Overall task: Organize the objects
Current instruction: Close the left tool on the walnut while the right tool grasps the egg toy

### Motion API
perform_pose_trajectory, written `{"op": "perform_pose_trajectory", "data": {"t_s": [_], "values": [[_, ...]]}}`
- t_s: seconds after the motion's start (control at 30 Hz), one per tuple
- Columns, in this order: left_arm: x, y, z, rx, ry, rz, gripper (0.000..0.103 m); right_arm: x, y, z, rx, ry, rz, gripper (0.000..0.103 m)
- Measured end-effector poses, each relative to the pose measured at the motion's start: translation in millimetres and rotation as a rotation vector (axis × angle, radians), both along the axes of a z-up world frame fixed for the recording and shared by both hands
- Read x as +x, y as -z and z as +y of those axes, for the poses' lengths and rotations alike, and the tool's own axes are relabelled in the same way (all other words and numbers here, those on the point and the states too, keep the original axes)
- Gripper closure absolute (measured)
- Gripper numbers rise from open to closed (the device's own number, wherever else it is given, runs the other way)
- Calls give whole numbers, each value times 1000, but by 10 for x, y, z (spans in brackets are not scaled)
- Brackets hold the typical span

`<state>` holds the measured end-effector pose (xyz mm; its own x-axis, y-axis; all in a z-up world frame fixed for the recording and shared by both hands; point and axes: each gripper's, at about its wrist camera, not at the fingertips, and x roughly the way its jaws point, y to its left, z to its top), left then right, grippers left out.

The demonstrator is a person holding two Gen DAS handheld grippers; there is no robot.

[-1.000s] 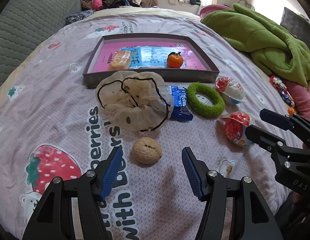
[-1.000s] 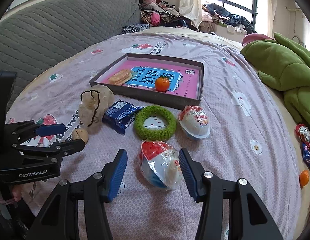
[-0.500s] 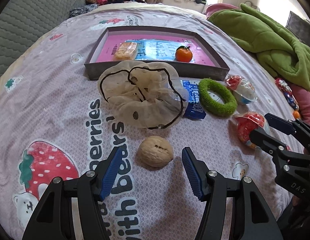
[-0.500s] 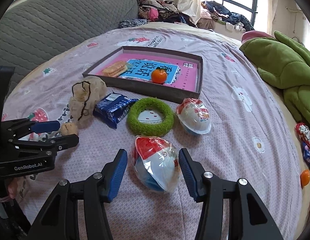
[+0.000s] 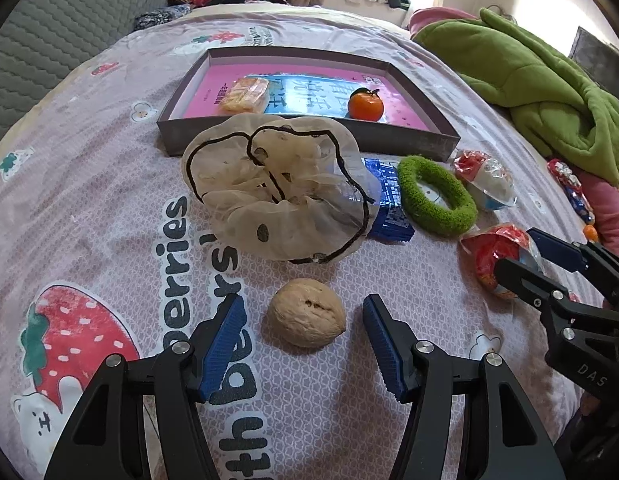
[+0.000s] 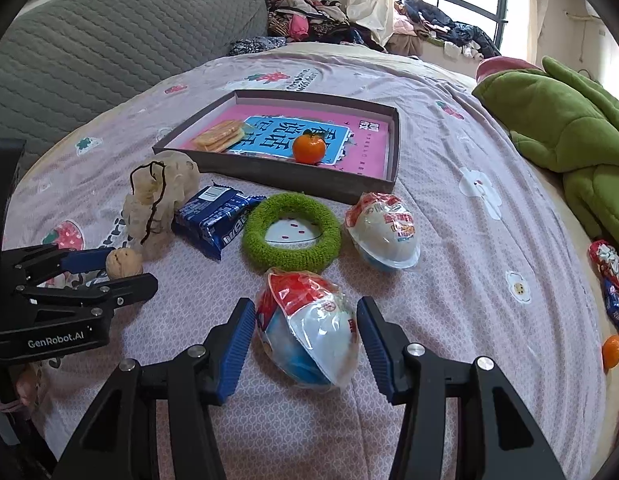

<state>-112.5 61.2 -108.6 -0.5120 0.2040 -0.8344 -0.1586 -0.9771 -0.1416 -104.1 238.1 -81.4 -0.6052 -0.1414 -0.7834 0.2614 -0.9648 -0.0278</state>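
The left gripper (image 5: 303, 332) is held wide open around a tan, wrinkled walnut (image 5: 306, 313) lying on the lilac strawberry-print bedspread (image 5: 109, 208); gaps are seen between the nut and both blue ribbed pads. The right gripper (image 6: 306, 342) is likewise spread, set around a plastic-wrapped red, white and blue toy egg (image 6: 309, 332); its left pad lies right against the wrapper, while no squeeze can be made out. Just beyond that egg, a fuzzy green ring-shaped scrunchie (image 6: 291, 232) is placed between a crinkled blue snack packet (image 6: 215, 220) and a second wrapped toy egg (image 6: 383, 232). A sheer beige scrunchie edged in black (image 5: 277, 192) is bunched past the walnut. Farther back, a shallow dark cardboard tray with a pink printed floor (image 6: 293, 178) is found holding a small orange tangerine (image 6: 308, 149) and a wrapped stack of golden crackers (image 6: 219, 140)
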Motion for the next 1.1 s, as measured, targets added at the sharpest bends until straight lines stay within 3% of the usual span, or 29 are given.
{"op": "perform_pose_trajectory", "data": {"t_s": [0.23, 0.3, 0.5, 1.1], "values": [[-7, 10, -20, 6, 4, 4, 43, 7, 13, -45, 27, -13, 3, 50], [-15, 17, -23, 7, 5, 4, 53, 2, 15, -46, 17, -11, -1, 50], [-12, 3, -47, 28, 11, 6, 67, 5, 6, -30, 1, -10, -3, 50], [82, -150, -50, 40, 24, 33, 67, 30, -105, 73, -127, -23, 1, 51]]}}
